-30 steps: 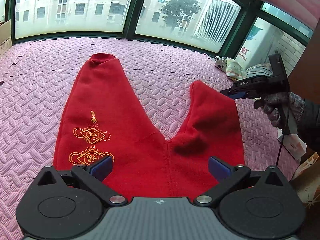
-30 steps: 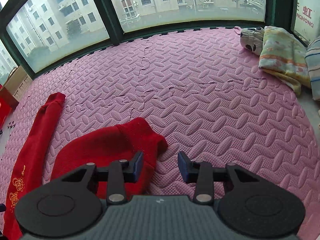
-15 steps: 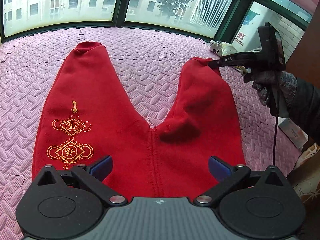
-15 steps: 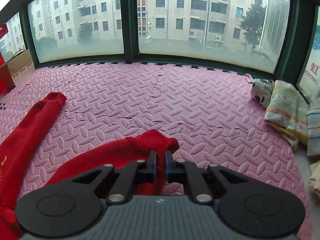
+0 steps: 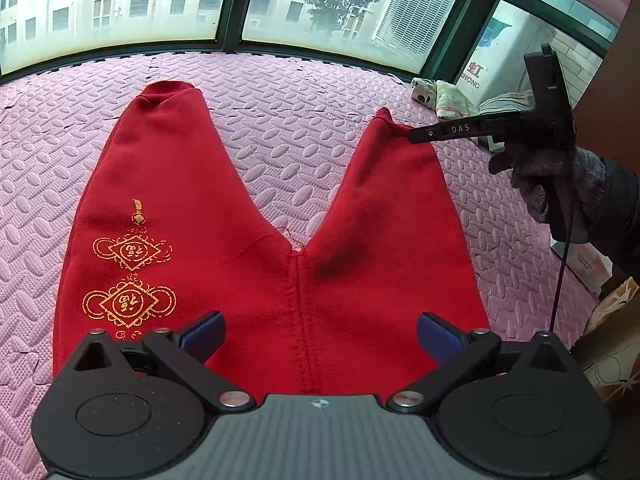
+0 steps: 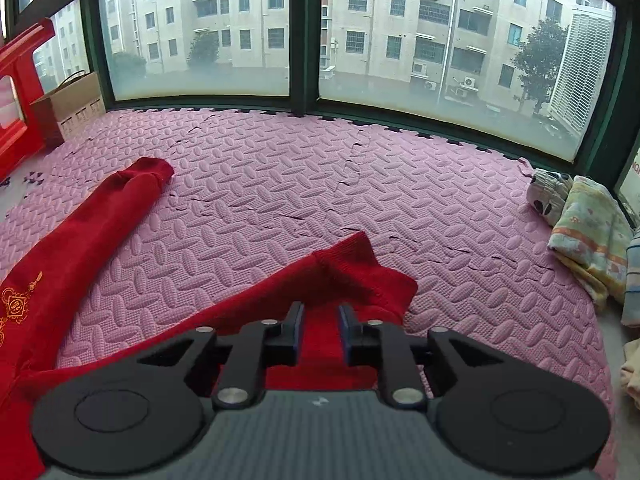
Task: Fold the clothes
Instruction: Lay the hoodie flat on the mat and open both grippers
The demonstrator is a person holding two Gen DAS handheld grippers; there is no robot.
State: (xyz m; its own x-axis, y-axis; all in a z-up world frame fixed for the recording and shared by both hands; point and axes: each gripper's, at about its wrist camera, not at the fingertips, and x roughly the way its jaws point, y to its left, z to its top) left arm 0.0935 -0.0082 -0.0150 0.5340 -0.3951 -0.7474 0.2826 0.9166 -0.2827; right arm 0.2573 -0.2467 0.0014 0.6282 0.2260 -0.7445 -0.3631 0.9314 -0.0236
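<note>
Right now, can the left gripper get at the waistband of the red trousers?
Probably yes. The left gripper hangs open directly over the waist end of the red trousers, nothing lying between. The right gripper is away at the far leg cuff, out of the way.

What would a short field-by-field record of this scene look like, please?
Garment: red trousers, spread flat with the legs in a V, gold embroidery on one leg
Surface: pink foam mat
Left tool: wide open, above the waist end, gripping nothing
Right tool: at the cuff of the plain leg; its jaws have just been opening, narrowly apart, cuff cloth between them
Holder: gloved hand
Nearby: folded cloths at the mat's edge
</note>
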